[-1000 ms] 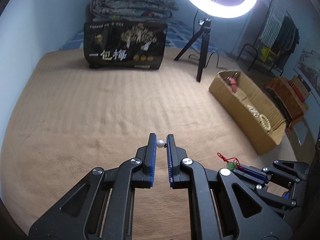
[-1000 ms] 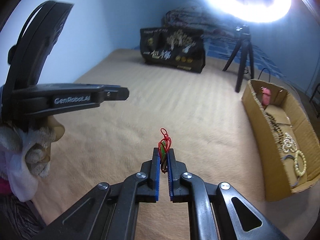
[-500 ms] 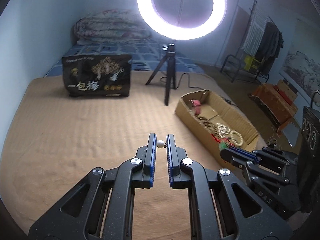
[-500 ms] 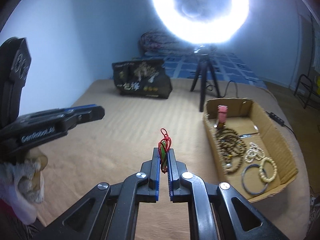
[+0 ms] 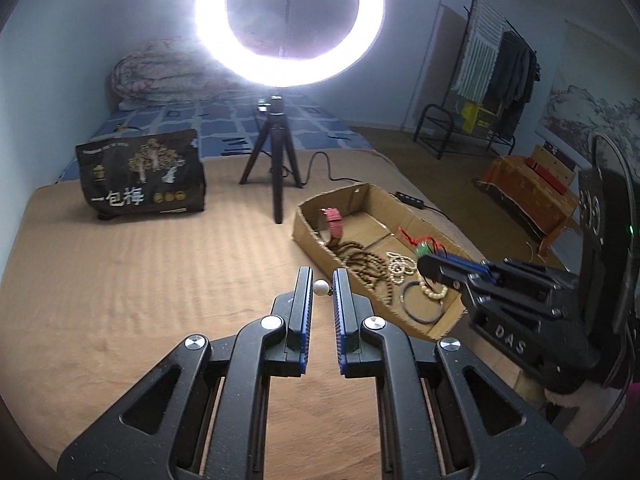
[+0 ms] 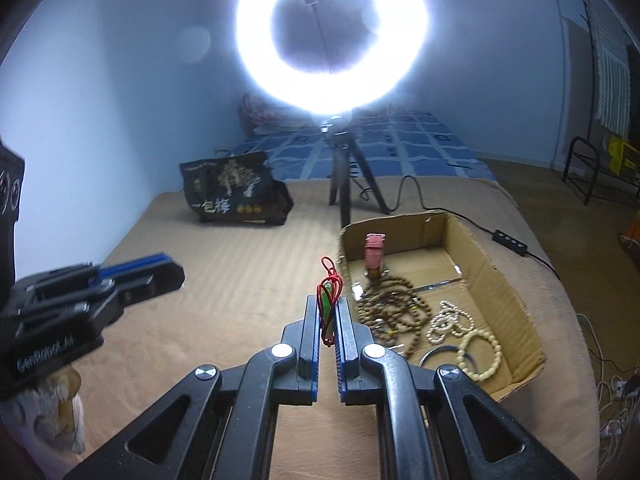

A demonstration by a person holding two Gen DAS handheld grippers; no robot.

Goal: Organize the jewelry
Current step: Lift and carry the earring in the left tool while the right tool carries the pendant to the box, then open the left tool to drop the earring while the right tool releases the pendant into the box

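Observation:
My left gripper is shut on a white pearl piece, held above the tan bed cover just left of the cardboard box. My right gripper is shut on a green pendant with a red cord; it also shows in the left wrist view, over the box. The box holds a red watch, brown bead strings, a white bead necklace, a cream bead bracelet and a dark bangle.
A ring light on a tripod stands behind the box, its cable running right to a power strip. A black printed bag sits at the far left. The bed edge drops off right of the box. A folded quilt lies at the back.
Both grippers swung right and toward the box. The box has come nearer in both views, and the right gripper with the pendant now reaches over it.

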